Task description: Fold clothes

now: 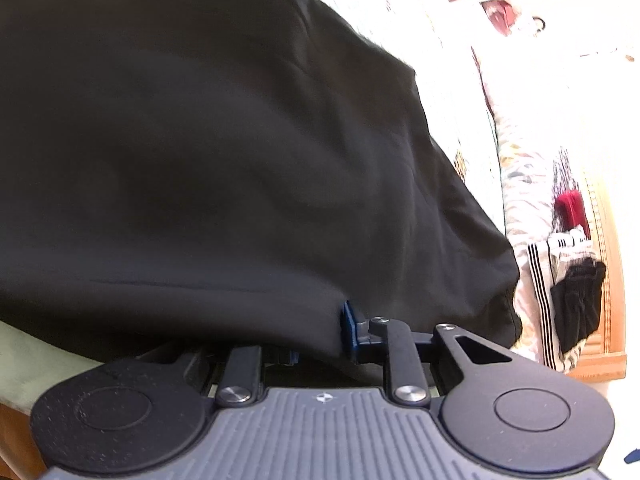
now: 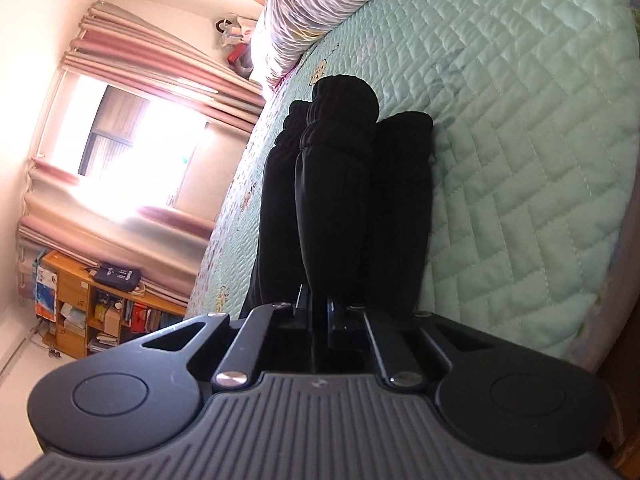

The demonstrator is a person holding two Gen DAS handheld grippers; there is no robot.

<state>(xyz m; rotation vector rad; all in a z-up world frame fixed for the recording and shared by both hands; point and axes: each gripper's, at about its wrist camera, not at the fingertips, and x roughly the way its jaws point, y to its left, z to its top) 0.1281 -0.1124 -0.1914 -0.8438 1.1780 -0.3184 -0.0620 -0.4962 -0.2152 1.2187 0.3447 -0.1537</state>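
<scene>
A black garment (image 1: 208, 152) fills most of the left wrist view, spread over the bed. My left gripper (image 1: 320, 336) is shut on its near edge. One blue pad (image 1: 349, 320) shows against the cloth and the other finger is hidden under it. In the right wrist view the black trousers (image 2: 344, 168) lie lengthwise on the mint quilted bedspread (image 2: 520, 128), with their gathered cuffs at the far end. My right gripper (image 2: 318, 304) has its pads pressed together, and a raised ridge of the black cloth runs straight into them.
A pile of clothes sits by the wooden bed frame (image 1: 612, 280): a white striped garment (image 1: 540, 280), a black one (image 1: 580, 304) and a red one (image 1: 570, 208). A patterned duvet (image 2: 296, 28) lies at the bed's far end. Beyond the bed stand pink curtains (image 2: 132, 52) and a wooden shelf (image 2: 76, 312).
</scene>
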